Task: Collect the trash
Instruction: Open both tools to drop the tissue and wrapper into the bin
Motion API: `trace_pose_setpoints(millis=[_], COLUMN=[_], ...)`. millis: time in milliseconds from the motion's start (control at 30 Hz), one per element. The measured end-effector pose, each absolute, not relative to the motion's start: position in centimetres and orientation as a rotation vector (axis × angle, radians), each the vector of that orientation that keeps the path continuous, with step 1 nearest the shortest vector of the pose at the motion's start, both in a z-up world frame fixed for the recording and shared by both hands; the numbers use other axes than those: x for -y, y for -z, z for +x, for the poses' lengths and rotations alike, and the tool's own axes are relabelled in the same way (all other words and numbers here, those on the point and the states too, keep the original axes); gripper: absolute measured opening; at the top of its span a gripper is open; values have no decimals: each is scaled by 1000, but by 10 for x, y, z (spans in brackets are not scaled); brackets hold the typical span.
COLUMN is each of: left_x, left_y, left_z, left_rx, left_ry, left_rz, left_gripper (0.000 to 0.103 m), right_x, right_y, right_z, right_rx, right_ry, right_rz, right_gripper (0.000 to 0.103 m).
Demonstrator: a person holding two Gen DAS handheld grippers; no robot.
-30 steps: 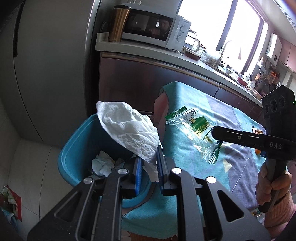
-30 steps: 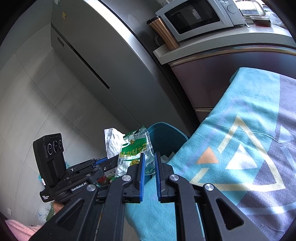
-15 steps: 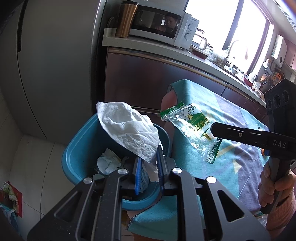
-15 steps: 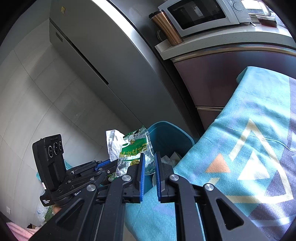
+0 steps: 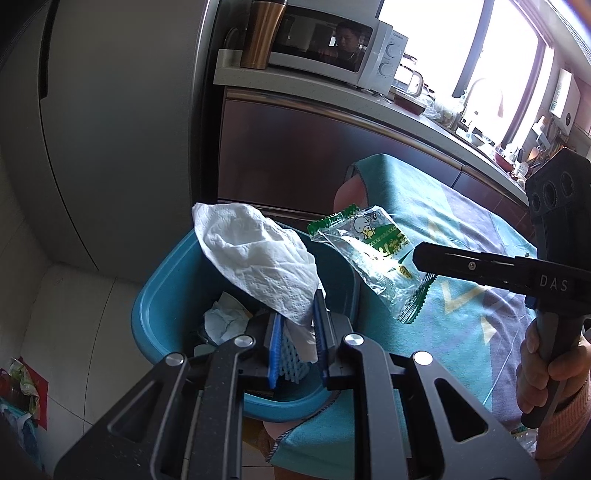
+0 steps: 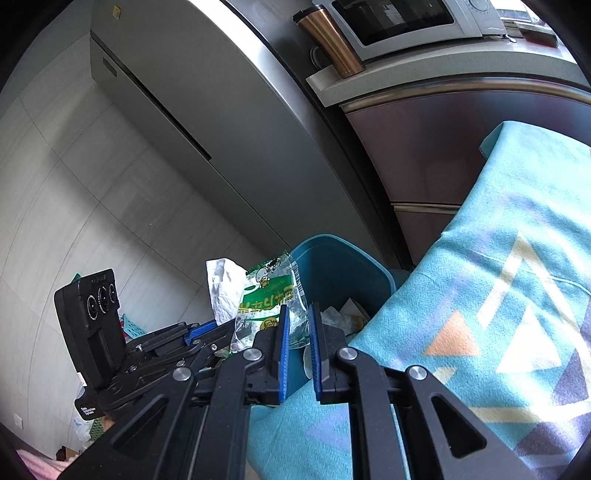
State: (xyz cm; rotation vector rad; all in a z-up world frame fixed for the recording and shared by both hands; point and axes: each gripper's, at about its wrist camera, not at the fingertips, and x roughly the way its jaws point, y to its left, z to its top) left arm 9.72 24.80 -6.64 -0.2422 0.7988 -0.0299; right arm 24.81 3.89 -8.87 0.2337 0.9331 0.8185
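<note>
My left gripper (image 5: pixel 297 314) is over the blue bin (image 5: pixel 159 295) with its jaws parted a little; a white crumpled tissue (image 5: pixel 255 258) still hangs against the right finger. My right gripper (image 6: pixel 297 317) is shut on a clear and green snack wrapper (image 6: pixel 269 306) and holds it above the bin's rim (image 6: pixel 343 243). The wrapper (image 5: pixel 373 254) and the right gripper (image 5: pixel 421 258) also show in the left wrist view, at the bin's right edge. Crumpled paper (image 5: pixel 225 321) lies inside the bin.
The bin stands on the tiled floor beside a table under a teal patterned cloth (image 6: pixel 498 295). A steel fridge (image 5: pixel 110 129) and a counter with a microwave (image 5: pixel 332 44) and a copper tumbler (image 5: pixel 262 33) stand behind. Litter (image 5: pixel 18 384) lies on the floor at left.
Both grippers have moved left toward the bin, which now sits closer and more centred. The left jaws have parted slightly around the tissue. The wrapper now hangs over the bin's rim.
</note>
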Motion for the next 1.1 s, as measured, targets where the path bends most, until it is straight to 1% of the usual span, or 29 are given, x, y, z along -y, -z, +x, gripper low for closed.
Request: trace_pose_setpoints(millis=[600,700,833,900,1000,1100], left_x=[-263,-266,-267,-268,-270,-270], left_y=[90,96,102,104,109,113], left_z=[123,126,128,129,131,131], left_rx=[-861,-871,-884,-888,-895,-901], left_ry=[-13,-26,-41,-45,-48,-48], left_rz=[-254,-256,-259,-263,-267,-271], left_gripper=[18,18,24,24,28,29], right_x=[-72,-80,-87,-89,-87,-82], right_y=[108,110,112,112,112,110], right_z=[262,263,264,265,263,260], right_rx=[-997,-1009,-1018,-1020,-1022,-1016], right_ry=[-779,-768,-764,-762,-761,-762], right_rz=[179,174,164,168,175,177], right_gripper=[10,11,11,12,15,17])
